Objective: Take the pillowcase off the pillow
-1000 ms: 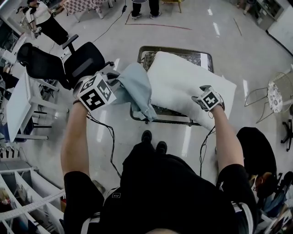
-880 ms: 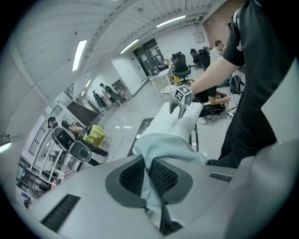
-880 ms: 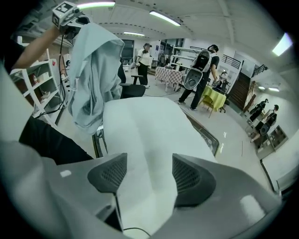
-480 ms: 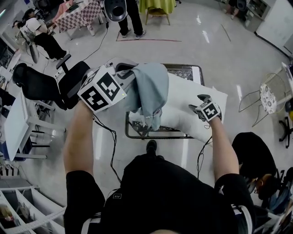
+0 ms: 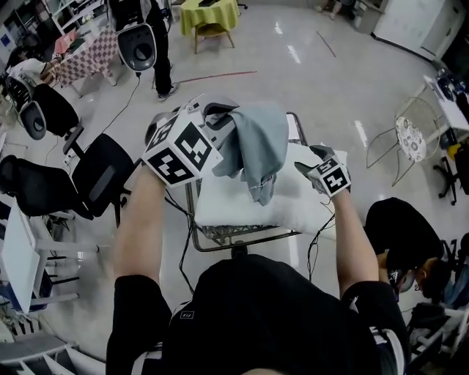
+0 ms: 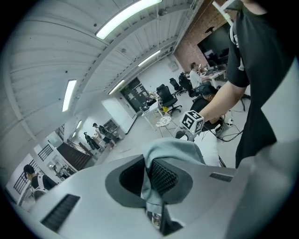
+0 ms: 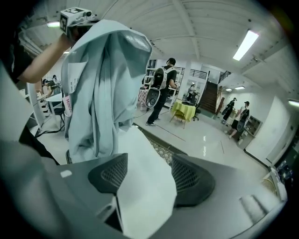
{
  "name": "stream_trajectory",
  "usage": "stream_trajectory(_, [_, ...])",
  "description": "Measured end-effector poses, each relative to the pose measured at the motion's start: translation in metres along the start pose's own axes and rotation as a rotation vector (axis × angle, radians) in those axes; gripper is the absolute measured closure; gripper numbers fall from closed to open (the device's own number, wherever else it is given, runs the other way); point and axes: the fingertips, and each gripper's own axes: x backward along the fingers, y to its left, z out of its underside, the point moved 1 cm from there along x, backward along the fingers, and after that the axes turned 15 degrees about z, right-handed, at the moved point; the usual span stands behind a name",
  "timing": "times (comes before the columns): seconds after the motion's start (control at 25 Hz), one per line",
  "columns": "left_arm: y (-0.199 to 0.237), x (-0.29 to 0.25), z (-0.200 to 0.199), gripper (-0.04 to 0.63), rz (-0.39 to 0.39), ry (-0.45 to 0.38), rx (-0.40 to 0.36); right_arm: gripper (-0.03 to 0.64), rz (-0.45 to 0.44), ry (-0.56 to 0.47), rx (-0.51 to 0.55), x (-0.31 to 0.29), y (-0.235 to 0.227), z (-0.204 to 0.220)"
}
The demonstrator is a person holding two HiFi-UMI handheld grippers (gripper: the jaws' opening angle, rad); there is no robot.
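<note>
Table (image 5: 220,236) mostly hidden under pillow (image 5: 293,199); left gripper (image 6: 148,178) clamps the draped pillowcase (image 5: 258,145).

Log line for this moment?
left gripper: shut on pillowcase | right gripper: jaws on pillow corner | pillowcase: hangs above pillow | pillow: over wire table

Glossy pale floor (image 5: 330,80) carries black office chairs (image 5: 102,172) at left, a white wire chair (image 5: 410,139) at right, a yellow-clothed table (image 5: 209,11) beyond; strip lights (image 6: 128,16) line the ceiling (image 6: 46,56).
</note>
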Motion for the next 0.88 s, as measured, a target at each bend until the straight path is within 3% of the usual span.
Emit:
stream_trajectory(0.24, [-0.005, -0.079, 0.012, 0.578, 0.117, -0.053, 0.007, 0.31, 0.072, 0.081, -0.075, 0.011, -0.032, 0.044])
stream_trajectory(0.56, [-0.033, -0.194, 0.053, 0.574, 0.242, -0.026, 0.17, 0.31, 0.089, 0.208, -0.169, 0.007, -0.079, 0.137])
stream_trajectory(0.88, [-0.094, -0.275, 0.096, 0.512, 0.392, 0.076, 0.319, 0.252, -0.03, 0.382, -0.288, -0.004, -0.097, 0.238])
